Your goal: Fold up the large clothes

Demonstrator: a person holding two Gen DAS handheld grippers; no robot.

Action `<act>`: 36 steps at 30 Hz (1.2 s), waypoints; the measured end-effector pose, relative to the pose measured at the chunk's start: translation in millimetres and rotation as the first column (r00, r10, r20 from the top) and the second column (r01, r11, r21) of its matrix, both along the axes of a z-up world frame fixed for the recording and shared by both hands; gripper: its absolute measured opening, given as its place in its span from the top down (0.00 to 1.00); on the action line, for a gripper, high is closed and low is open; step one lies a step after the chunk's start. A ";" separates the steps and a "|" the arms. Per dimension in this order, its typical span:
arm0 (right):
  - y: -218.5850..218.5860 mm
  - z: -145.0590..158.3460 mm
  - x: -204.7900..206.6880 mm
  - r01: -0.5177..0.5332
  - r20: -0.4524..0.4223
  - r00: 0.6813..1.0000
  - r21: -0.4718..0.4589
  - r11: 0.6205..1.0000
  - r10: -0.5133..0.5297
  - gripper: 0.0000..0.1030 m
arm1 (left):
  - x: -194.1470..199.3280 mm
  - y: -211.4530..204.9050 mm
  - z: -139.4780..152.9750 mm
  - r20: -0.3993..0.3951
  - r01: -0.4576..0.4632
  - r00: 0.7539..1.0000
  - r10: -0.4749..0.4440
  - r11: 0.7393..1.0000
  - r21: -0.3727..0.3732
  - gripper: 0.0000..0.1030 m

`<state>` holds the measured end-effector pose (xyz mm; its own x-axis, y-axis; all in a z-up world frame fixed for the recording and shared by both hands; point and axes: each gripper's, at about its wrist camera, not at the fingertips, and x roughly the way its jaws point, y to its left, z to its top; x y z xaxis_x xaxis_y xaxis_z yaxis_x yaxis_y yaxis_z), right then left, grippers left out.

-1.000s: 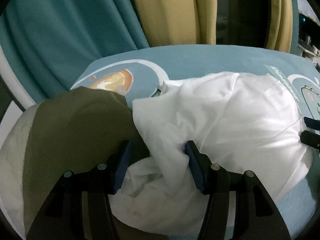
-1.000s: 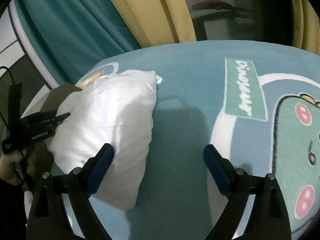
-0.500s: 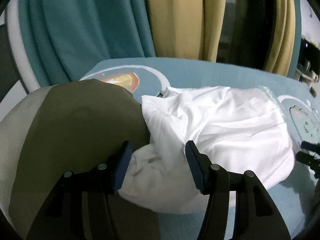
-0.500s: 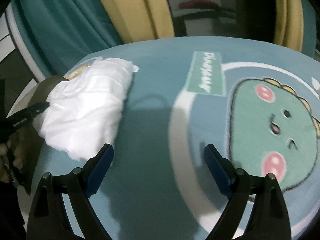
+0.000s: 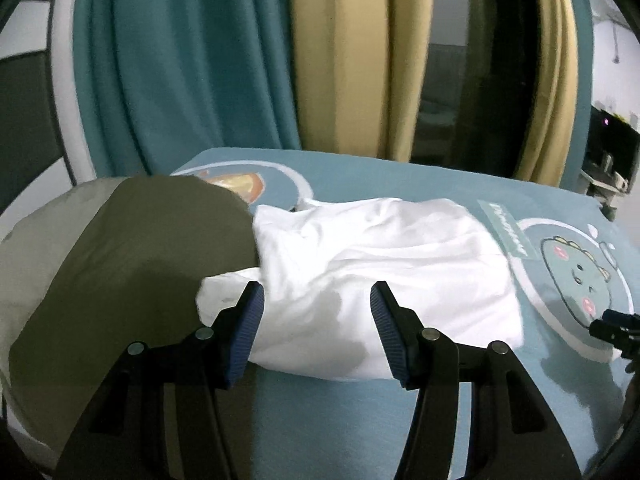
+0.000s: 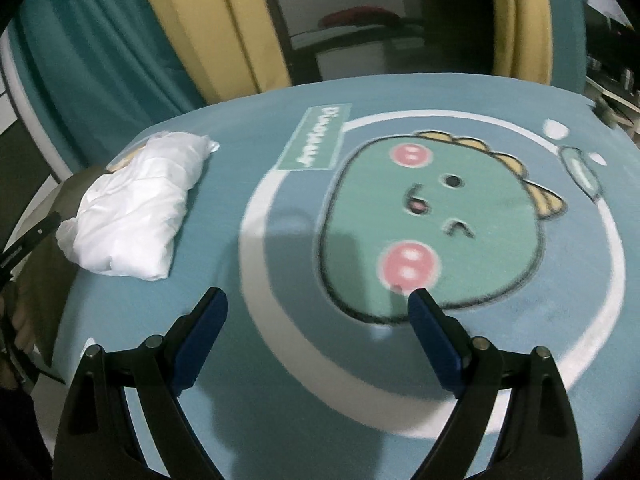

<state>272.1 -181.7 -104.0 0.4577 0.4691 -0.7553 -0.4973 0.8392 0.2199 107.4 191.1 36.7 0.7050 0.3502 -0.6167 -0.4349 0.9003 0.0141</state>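
Note:
A white garment [image 5: 380, 264], folded into a compact bundle, lies on the blue dinosaur-print cover [image 5: 360, 420]. It also shows in the right wrist view [image 6: 136, 216] at the far left. My left gripper [image 5: 316, 308] is open and empty, just short of the bundle's near edge. My right gripper [image 6: 318, 308] is open and empty above the dinosaur face [image 6: 436, 224], well to the right of the garment.
An olive and beige pillow [image 5: 120, 264] lies against the garment's left side. Teal curtains [image 5: 188, 60] and yellow curtains [image 5: 340, 60] hang behind the bed. The right gripper's tip [image 5: 616, 330] shows at the right edge of the left wrist view.
My left gripper has let go of the white garment and pulled back from it. My right gripper has drawn back and swung right, over the dinosaur face. The garment now rests flatter.

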 end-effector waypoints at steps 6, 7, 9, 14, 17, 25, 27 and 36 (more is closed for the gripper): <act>-35.4 0.2 -4.7 0.062 0.004 0.998 -0.004 0.998 -0.062 0.12 | -2.4 -31.2 0.8 -0.014 0.060 0.998 -0.060 0.998 -0.002 0.43; -42.6 -0.3 -6.1 0.073 0.003 0.997 -0.005 0.997 -0.073 0.12 | -2.8 -34.6 -0.9 -0.016 0.066 0.998 -0.066 0.998 -0.013 0.43; -56.3 -1.4 -9.0 0.094 -0.002 0.996 -0.007 0.996 -0.094 0.12 | -3.7 -41.6 -4.5 -0.022 0.078 0.997 -0.078 0.996 -0.033 0.43; -86.9 0.9 -15.1 0.135 -0.010 0.991 0.005 0.991 -0.135 0.12 | -4.4 -65.0 -8.1 -0.009 0.126 0.992 -0.127 0.989 -0.079 0.43; -101.6 4.3 -18.7 0.161 0.001 0.987 0.007 0.987 -0.161 0.12 | -1.0 -82.7 -1.5 -0.001 0.187 0.982 -0.187 0.981 -0.058 0.43; -137.2 25.0 -27.4 0.233 0.059 0.971 -0.005 0.972 -0.233 0.12 | 5.4 -120.0 16.6 0.028 0.277 0.961 -0.277 0.960 -0.040 0.43; -142.5 33.4 -28.5 0.238 0.082 0.968 -0.014 0.971 -0.236 0.12 | 5.8 -128.3 20.7 0.043 0.292 0.956 -0.290 0.956 -0.040 0.43; -150.0 75.9 -36.9 0.237 0.203 0.953 -0.029 0.971 -0.226 0.08 | -0.1 -146.9 51.8 0.110 0.338 0.935 -0.337 0.941 0.006 0.43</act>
